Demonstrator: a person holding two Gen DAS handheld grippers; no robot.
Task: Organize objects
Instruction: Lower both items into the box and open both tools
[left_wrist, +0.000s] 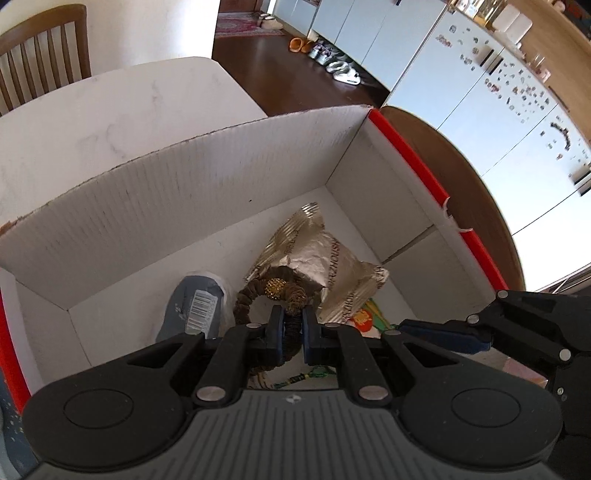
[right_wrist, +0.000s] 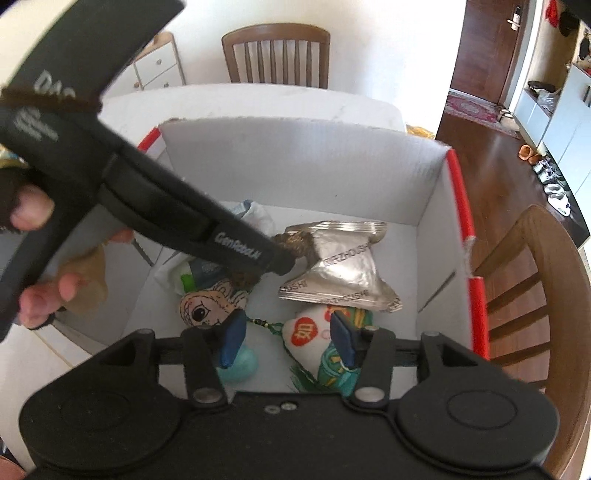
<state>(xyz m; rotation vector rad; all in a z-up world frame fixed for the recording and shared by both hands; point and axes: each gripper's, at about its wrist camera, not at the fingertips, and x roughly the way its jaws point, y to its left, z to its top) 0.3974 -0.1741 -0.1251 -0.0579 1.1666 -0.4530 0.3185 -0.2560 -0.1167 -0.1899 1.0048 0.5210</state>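
A white cardboard box (left_wrist: 184, 206) with red rims stands on the white table; it also shows in the right wrist view (right_wrist: 295, 162). My left gripper (left_wrist: 293, 325) is shut on a brown scrunchie (left_wrist: 258, 291) with a gold bead and holds it inside the box, over a silver snack bag (left_wrist: 325, 258). In the right wrist view the left gripper (right_wrist: 284, 264) reaches in from the left, next to the silver snack bag (right_wrist: 343, 269). My right gripper (right_wrist: 288, 336) is open and empty above a white and green charm (right_wrist: 314, 332) and a cartoon face toy (right_wrist: 210, 302).
A grey packet with a barcode (left_wrist: 195, 306) lies in the box. A teal object (right_wrist: 240, 365) sits under my right gripper. Wooden chairs stand at the far side (right_wrist: 277, 55) and the right (right_wrist: 535, 288). A round wooden table (left_wrist: 461, 177) lies beyond the box.
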